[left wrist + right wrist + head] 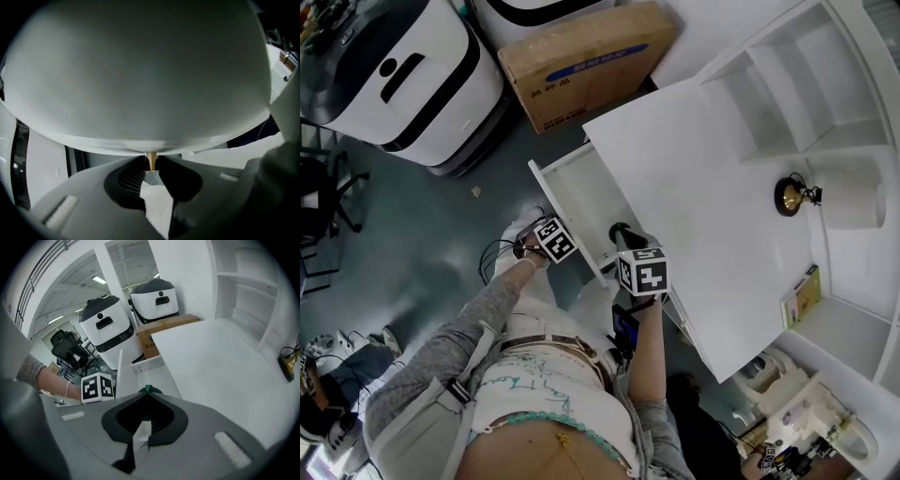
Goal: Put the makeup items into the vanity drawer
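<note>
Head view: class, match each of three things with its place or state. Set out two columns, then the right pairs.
Things:
1. cardboard box
2. drawer
3. gold-and-black round object

Places or states:
A. pulled open
B. on the white desktop
C. on the floor beside a white machine

Pairs: 1-C, 2-A, 3-B.

The grey-sleeved left arm [478, 319] reaches toward 1 o'clock. The left gripper [151, 171] points steeply down, its 2 jaws closed on a brass knob stem [151, 160]. The bare right forearm [649, 347] extends toward 12 o'clock. The right gripper [146, 394] tilts down with its jaws together, and a dark-green tip [146, 389] shows at their end.
</note>
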Available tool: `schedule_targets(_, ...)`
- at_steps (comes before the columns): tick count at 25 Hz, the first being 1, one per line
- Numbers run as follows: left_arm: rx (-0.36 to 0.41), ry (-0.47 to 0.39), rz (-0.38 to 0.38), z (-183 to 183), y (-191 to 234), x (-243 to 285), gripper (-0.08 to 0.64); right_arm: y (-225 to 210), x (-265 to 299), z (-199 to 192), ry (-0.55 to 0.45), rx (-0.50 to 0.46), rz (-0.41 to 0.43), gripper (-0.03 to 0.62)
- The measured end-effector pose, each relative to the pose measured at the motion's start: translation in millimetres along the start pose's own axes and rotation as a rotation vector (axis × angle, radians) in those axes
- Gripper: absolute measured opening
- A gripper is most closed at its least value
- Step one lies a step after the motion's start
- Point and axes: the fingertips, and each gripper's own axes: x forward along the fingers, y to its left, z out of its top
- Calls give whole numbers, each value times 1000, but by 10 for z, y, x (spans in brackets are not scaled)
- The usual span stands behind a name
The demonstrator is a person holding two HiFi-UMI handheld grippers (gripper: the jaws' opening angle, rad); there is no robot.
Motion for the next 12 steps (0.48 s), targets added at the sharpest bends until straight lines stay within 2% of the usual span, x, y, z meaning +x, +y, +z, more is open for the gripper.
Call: schedule_targets(12,-2,-1,-3,4,-12,12,89,4,285,35,28,-20,17,29)
